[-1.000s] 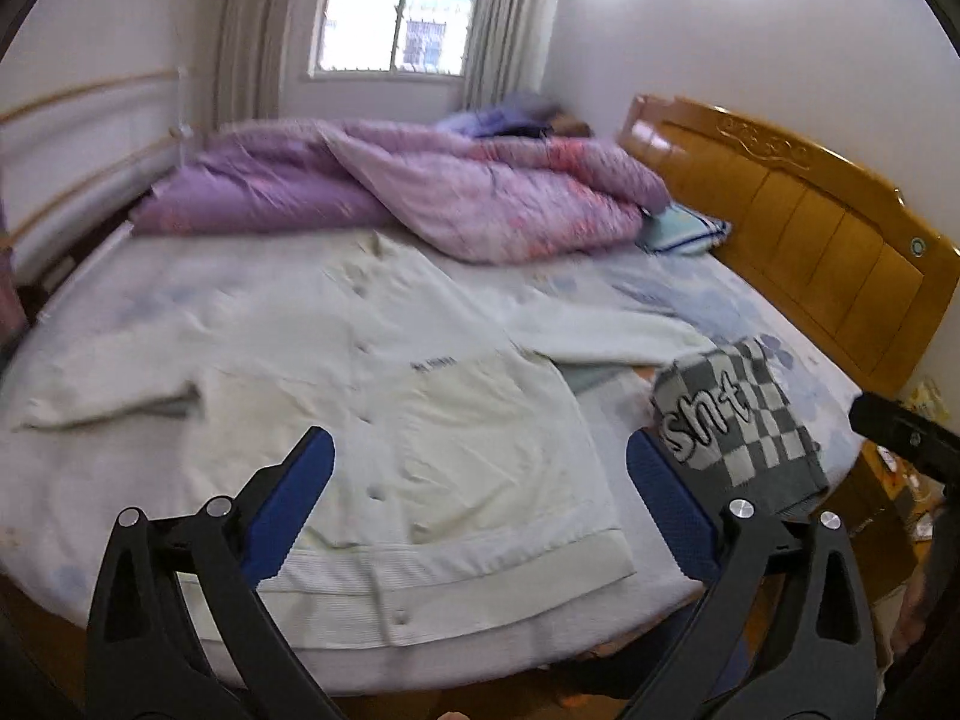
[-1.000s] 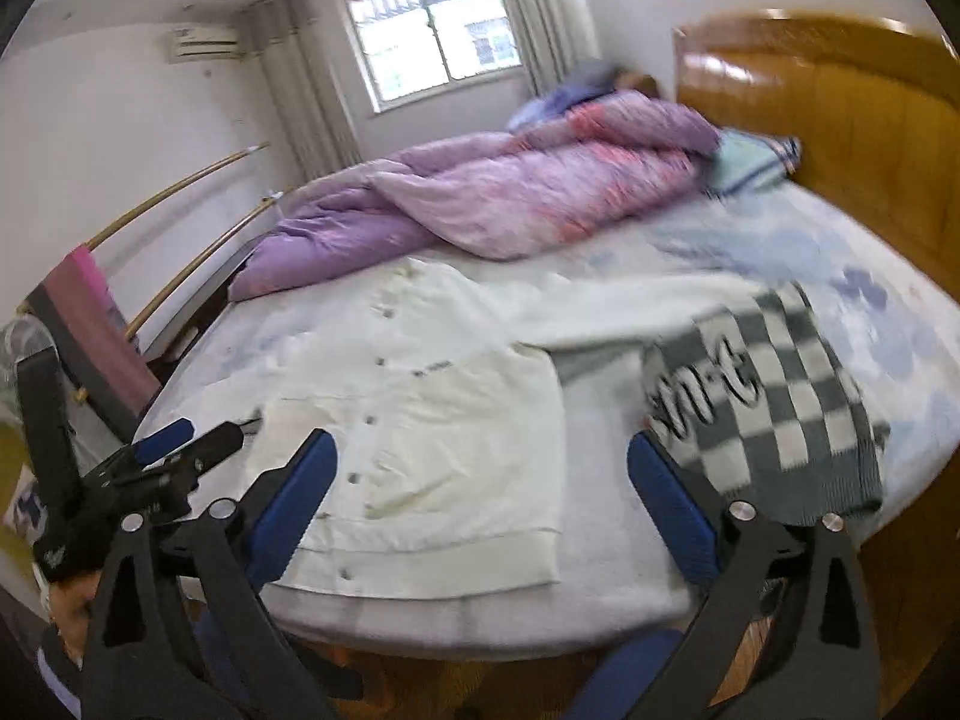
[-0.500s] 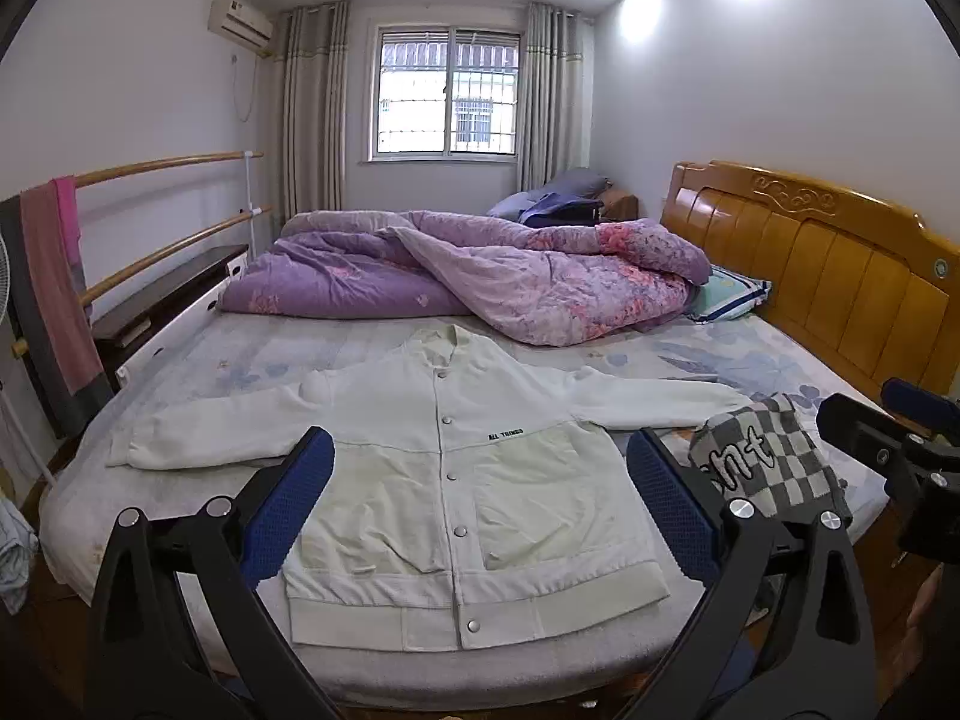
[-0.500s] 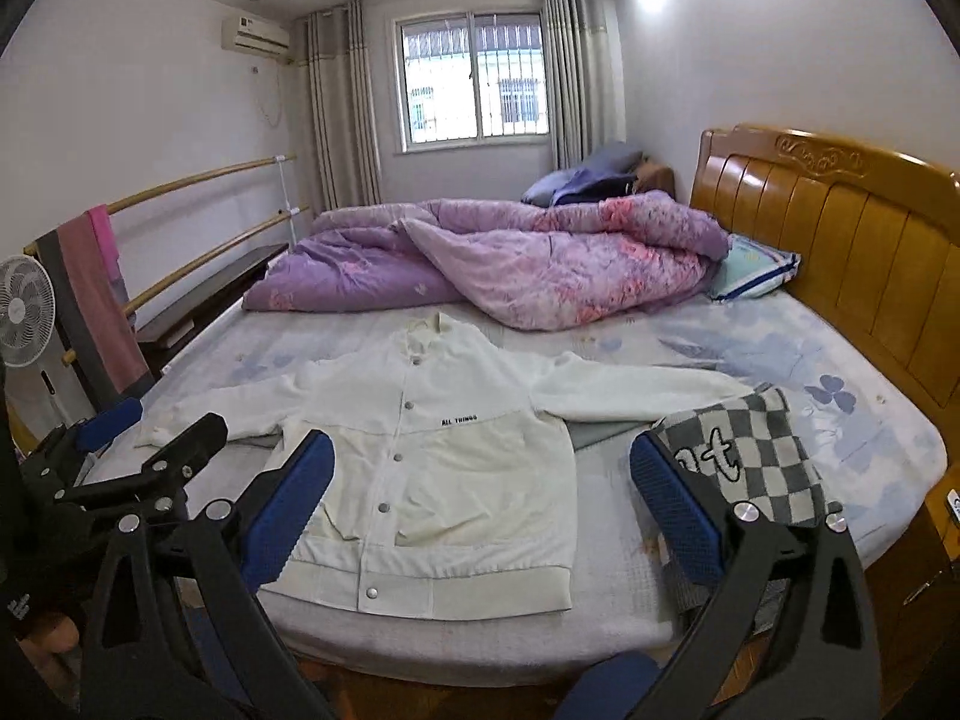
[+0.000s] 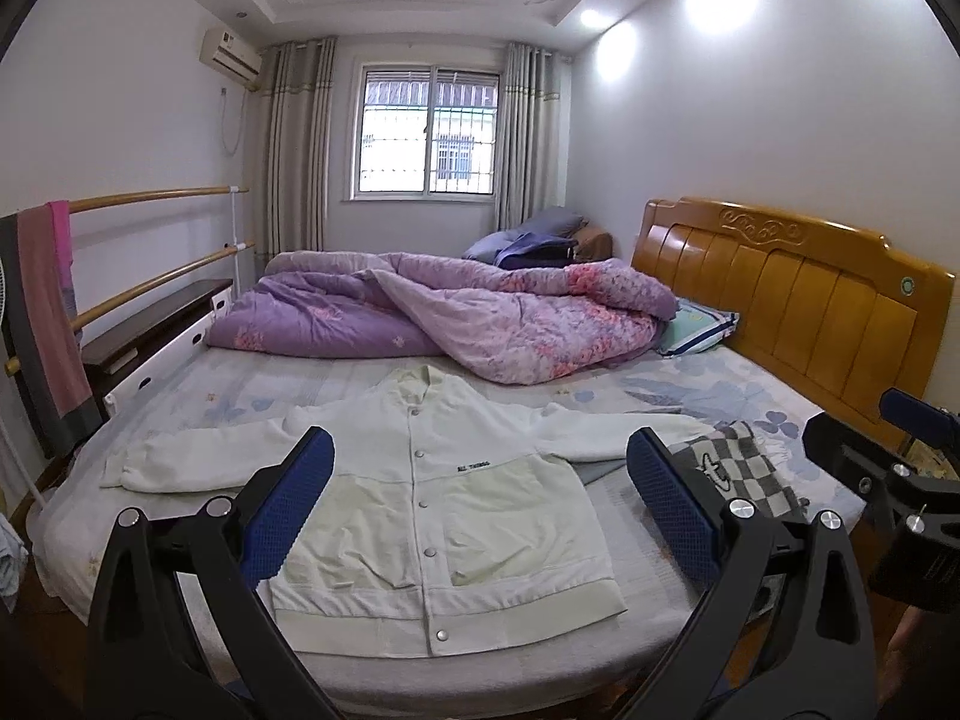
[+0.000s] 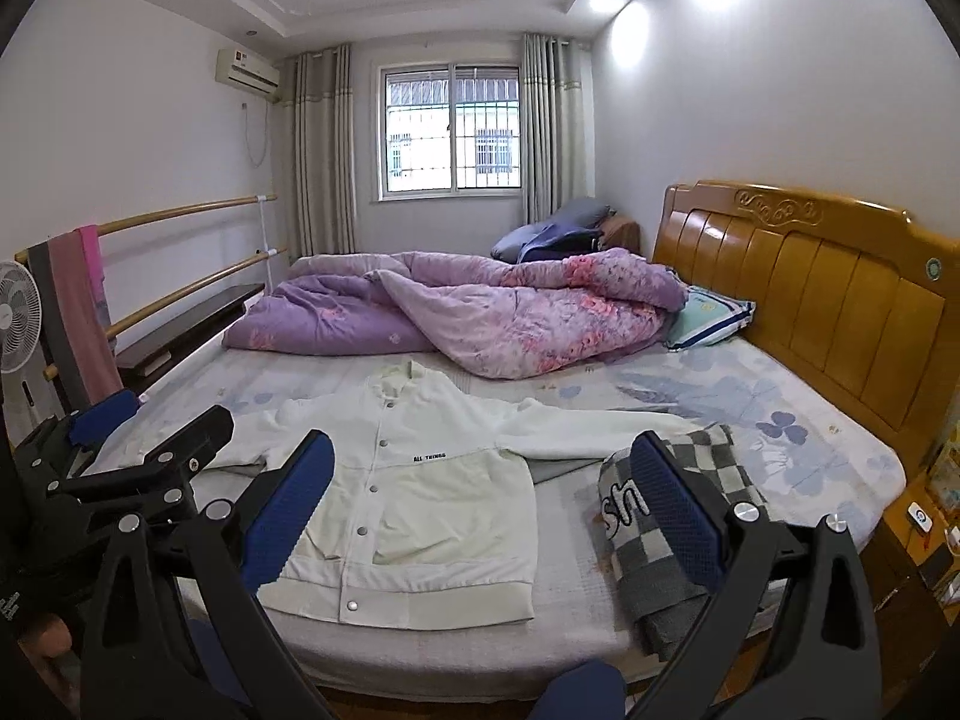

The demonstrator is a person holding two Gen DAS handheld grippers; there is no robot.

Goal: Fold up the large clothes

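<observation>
While my left claw (image 5: 480, 480) and right claw (image 6: 483, 486) hang spread wide and empty, the cream snap-front cotton jacket (image 5: 432, 510) lies flat on the floral-sheeted bed (image 5: 690, 384), a grey checkered knit (image 6: 678, 516) at its 3 o'clock.

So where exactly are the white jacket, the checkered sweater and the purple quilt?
white jacket (image 5: 480, 516), left wrist view, on its front panel beside the snaps.
checkered sweater (image 6: 708, 516), right wrist view, on its folded top.
purple quilt (image 5: 480, 312), left wrist view, on its rumpled middle.

Both wrist views from the bed's (image 5: 336, 654) foot, well back, windowward, shared jacket (image 5: 444, 498).
</observation>
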